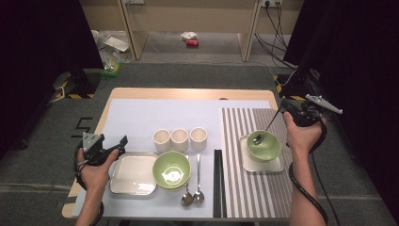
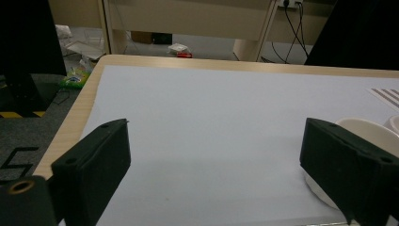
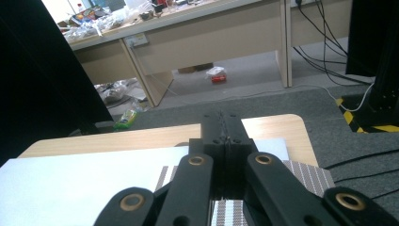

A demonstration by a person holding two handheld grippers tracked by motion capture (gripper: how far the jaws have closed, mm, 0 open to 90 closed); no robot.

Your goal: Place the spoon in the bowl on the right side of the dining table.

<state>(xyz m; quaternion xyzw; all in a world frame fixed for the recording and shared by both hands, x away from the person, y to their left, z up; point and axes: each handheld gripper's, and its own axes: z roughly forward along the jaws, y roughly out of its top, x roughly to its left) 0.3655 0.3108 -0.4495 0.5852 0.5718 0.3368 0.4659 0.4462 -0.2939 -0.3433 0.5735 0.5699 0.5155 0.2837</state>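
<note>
Right gripper sits at the right edge of the surface, fingers pressed together on the handle of a spoon. In the right gripper view the fingers meet with no gap; the handle itself cannot be made out between them. The spoon slants down so that its head rests inside the green bowl, which stands on a white square plate on the striped mat.

Left gripper hovers at the left edge of the surface beside a white tray, fingers wide apart with nothing between them.

Risks, as judged:
- The grip is at the handle's far end, a long lever. A small wrist roll may swing the head against the bowl wall and tip or slide the bowl off the plate.
- The thin metal handle may twist or slip between the pads on release, so the spoon clatters out instead of settling.
- The trailing cable near the mat could snag.
</note>
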